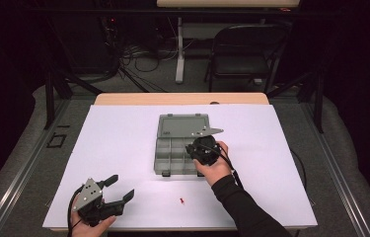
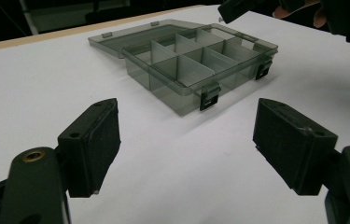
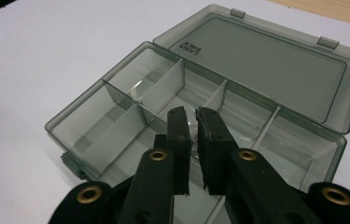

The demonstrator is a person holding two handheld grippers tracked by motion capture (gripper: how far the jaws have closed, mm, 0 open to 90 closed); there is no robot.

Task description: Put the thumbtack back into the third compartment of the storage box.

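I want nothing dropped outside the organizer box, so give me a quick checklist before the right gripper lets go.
1. Organizer box lid open, lying flat: ok.
2. Right gripper over the box's compartments: ok.
3. Right jaws nearly shut, something small and pale between them: what it is, cannot tell.
4. Compartments in the right gripper view look bare: ok.
5. Left gripper open, holding nothing, apart from the box: ok.
6. Red pin loose on the white sheet: not ok.

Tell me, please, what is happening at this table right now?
A person is working with a hand-held gripper in each hand. The right hand-held gripper is poised over an open compartment box, its jaws nearly closed on something small and clear that is hard to make out. The left hand-held gripper rests open near the table's front edge. A small red pin lies on the white sheet.
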